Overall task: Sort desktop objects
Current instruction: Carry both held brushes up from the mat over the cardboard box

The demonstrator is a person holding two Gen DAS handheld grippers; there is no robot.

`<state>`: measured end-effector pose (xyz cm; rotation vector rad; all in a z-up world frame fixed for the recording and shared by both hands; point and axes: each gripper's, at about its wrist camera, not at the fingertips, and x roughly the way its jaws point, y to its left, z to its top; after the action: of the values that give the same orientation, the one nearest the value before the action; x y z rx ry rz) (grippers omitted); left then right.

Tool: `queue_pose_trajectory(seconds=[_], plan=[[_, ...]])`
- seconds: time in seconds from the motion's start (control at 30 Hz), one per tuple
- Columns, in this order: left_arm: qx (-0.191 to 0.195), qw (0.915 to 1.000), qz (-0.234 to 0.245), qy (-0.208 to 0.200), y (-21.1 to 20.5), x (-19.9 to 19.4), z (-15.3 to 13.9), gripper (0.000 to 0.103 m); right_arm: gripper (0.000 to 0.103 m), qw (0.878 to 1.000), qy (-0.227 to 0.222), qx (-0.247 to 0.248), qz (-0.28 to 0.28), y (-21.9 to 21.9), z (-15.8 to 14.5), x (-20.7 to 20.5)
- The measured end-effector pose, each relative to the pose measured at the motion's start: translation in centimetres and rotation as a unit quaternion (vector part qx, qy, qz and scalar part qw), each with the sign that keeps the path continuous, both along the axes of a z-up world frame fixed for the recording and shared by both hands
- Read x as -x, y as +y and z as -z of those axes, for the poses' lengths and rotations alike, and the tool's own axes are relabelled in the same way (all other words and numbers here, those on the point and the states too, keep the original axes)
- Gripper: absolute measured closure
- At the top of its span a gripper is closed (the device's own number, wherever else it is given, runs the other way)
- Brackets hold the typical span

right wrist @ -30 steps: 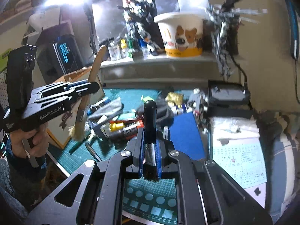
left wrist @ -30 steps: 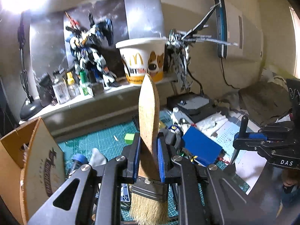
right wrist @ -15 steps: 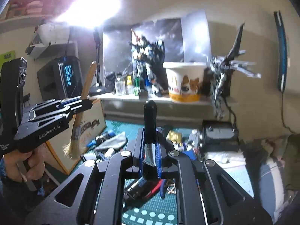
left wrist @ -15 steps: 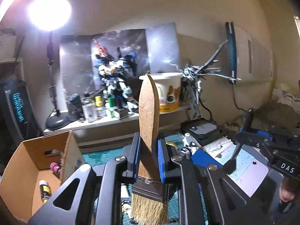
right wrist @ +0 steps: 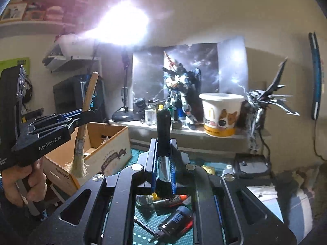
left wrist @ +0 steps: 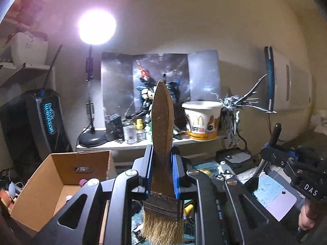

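Observation:
My left gripper [left wrist: 162,159] is shut on a wide wooden-handled paintbrush [left wrist: 162,134], handle up and pale bristles hanging below the jaws. The same left gripper [right wrist: 83,115] and the wooden paintbrush [right wrist: 81,134] appear at the left of the right wrist view, held above the open cardboard box [right wrist: 108,143]. My right gripper [right wrist: 163,153] is shut on a small black-handled brush [right wrist: 163,130], dark bristles pointing down. From the left wrist view the right gripper [left wrist: 269,155] stands at the right with the black brush [left wrist: 274,134]. The cardboard box [left wrist: 53,183] lies low at the left there.
A shelf [right wrist: 184,131] at the back carries a robot model [right wrist: 181,96], small bottles [right wrist: 150,112], a printed paper bucket [right wrist: 221,114] and a winged model [right wrist: 263,104]. A bright lamp [left wrist: 97,27] glares. Tubes and a dark bottle [right wrist: 175,218] lie on the green cutting mat [right wrist: 143,220].
Both grippers have risen and tilted upward with their brushes still clamped. The cluttered mat has dropped low in both views, and the wall, lamp and cardboard box now fill more of them.

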<state>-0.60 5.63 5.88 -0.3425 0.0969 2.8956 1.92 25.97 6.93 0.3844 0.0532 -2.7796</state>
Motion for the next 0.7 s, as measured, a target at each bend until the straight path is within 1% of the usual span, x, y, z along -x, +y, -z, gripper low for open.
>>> queue_pose_trajectory(seconds=[0.4,0.7], plan=[[0.003,0.9978,-0.064,-0.019,-4.4,0.2,0.6,0.087,0.093,1.000,-0.005,-0.003,-0.031,-3.2,0.6,1.7],[0.006,0.9936,-0.109,-0.029,-7.7,-0.4,0.9,0.087,0.093,0.997,-0.010,-0.003,-0.075,-6.6,1.1,2.8]])
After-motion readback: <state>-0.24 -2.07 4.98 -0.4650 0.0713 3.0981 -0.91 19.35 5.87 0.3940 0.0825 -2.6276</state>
